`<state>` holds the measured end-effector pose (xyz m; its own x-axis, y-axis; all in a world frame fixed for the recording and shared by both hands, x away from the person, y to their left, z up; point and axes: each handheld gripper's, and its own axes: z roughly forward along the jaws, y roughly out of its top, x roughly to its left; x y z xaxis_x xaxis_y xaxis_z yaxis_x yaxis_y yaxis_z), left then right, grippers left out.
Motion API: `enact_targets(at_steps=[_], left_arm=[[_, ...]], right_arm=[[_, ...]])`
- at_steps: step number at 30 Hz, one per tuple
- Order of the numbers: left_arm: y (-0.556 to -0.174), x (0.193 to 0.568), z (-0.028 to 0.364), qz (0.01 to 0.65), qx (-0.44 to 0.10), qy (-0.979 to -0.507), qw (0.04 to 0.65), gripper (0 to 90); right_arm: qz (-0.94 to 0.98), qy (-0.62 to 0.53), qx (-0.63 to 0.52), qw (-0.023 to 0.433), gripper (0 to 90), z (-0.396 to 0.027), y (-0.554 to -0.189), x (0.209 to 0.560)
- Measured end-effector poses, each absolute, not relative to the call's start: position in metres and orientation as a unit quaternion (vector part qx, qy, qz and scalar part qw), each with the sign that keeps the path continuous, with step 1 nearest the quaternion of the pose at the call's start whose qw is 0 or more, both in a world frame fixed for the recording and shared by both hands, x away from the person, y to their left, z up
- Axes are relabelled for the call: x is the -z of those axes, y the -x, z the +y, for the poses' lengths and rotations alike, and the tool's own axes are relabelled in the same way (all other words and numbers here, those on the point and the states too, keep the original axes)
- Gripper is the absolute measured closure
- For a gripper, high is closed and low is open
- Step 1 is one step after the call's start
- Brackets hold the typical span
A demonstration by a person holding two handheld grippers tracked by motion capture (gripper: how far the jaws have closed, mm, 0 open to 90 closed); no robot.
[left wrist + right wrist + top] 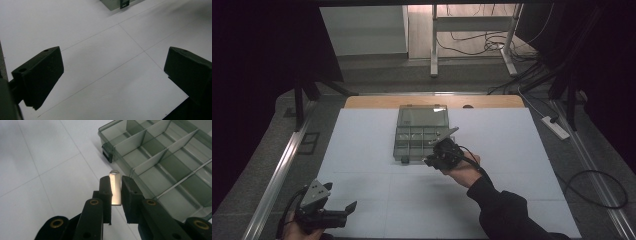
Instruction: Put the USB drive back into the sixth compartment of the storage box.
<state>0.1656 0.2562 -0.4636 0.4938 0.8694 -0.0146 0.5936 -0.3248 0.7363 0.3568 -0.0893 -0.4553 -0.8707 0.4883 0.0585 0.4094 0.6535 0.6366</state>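
Gripping a metal strip (115,187), right claw (116,185) beside organizer box (160,157) edge

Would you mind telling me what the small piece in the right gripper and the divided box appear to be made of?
Small piece: likely metal; flat, pale, with a smooth, bright sheen. Divided box: apparently smoky translucent plastic; its dividers and floor show through the glossy walls.

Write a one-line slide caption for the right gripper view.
Right tool clamps a small flat metal piece beside the open, divided organizer box on the white table.
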Motion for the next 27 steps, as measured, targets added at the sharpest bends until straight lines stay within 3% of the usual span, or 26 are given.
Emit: enact_targets(at_steps=[27], left_arm=[[-0.166,0.464,0.256,0.462,-0.196,-0.79,0.353,2.8]], right_arm=[[0.896,-0.268,-0.344,0.081,78.8,-0.066,-0.385,0.456]])
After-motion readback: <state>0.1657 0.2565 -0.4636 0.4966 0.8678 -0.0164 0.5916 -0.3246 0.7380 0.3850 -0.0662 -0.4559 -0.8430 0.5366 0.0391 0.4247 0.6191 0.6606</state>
